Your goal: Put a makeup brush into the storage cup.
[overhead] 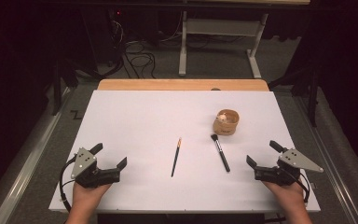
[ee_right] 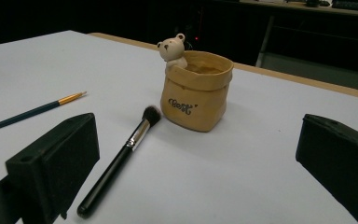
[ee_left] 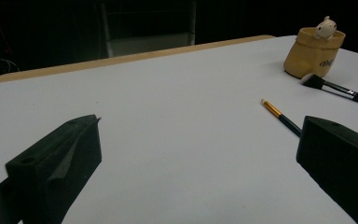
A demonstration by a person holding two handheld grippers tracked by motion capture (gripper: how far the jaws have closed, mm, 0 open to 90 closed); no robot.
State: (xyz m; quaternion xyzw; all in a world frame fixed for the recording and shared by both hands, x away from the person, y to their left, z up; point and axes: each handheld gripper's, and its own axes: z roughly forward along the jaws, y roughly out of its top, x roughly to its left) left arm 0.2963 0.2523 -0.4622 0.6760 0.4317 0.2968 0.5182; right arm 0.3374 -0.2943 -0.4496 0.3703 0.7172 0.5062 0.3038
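While apart — both grippers [overhead: 109,156] [overhead: 263,154] wide, empty.

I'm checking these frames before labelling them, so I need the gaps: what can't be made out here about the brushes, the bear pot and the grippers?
- Pot inside: its own rim hides the bottom in the right gripper view.
- Pot lettering: too small in the high view, partly turned away in the left gripper view.
- Thin brush: handle end hidden behind a jaw in the left gripper view.
- Makeup brush: handle cut by the picture edge there.

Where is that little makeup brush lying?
In the high view the makeup brush lies right of centre, between the thin paintbrush and the bear pot.
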